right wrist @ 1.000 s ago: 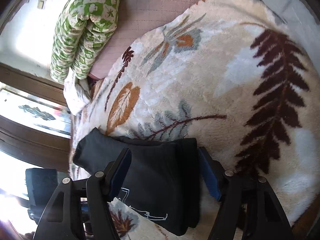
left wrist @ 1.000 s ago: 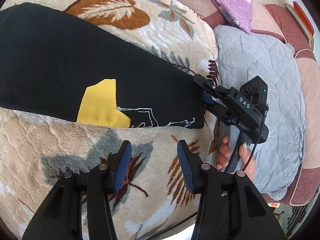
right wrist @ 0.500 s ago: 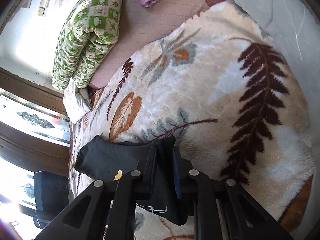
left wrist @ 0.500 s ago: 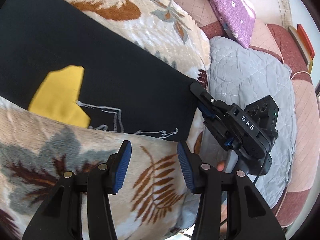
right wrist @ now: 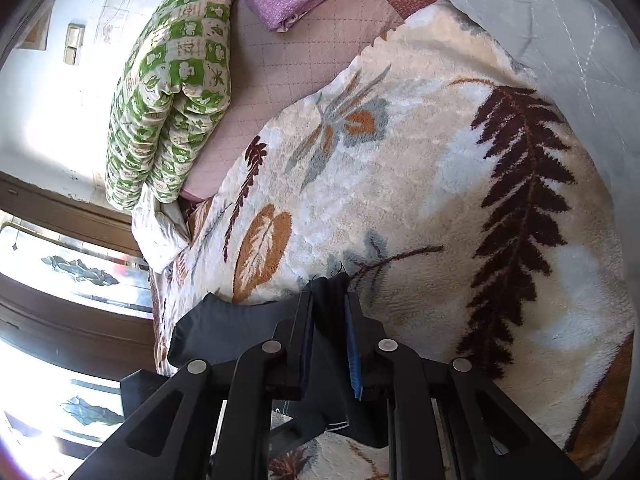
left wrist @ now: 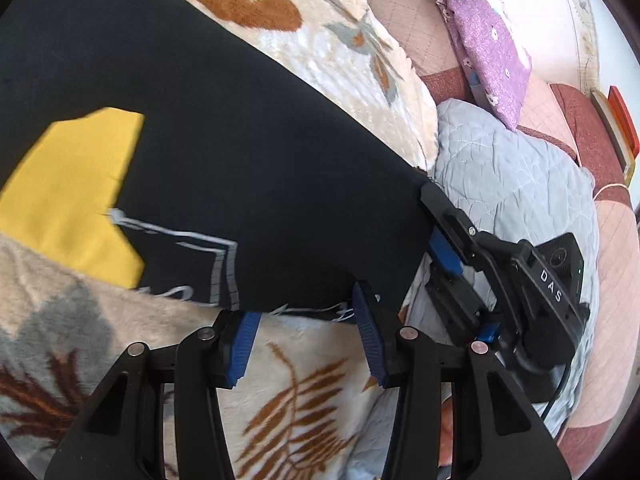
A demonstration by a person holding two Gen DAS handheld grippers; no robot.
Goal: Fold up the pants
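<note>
Black pants (left wrist: 248,168) with a yellow patch (left wrist: 68,192) and a white line print lie flat on a cream leaf-patterned blanket (left wrist: 304,392). My left gripper (left wrist: 300,316) is open, its blue pads (left wrist: 240,340) just reaching the near hem, with the cloth edge at the fingertips and nothing pressed. At the pants' right corner, my right gripper (left wrist: 428,220) is shut on the fabric. Its own view shows the gripper (right wrist: 329,292) pinching a bunched fold of the black pants (right wrist: 224,328), raised a little off the blanket (right wrist: 400,184).
A grey quilted cover (left wrist: 512,184) lies right of the blanket, with a purple folded cloth (left wrist: 488,40) behind it on a pink mattress. A green patterned quilt (right wrist: 172,80) sits rolled by the wall. A wooden window frame (right wrist: 60,216) is at the left.
My right gripper has shut on the pants' corner and lifted it slightly. My left gripper moved forward and down toward the hem, so the pants fill more of its view.
</note>
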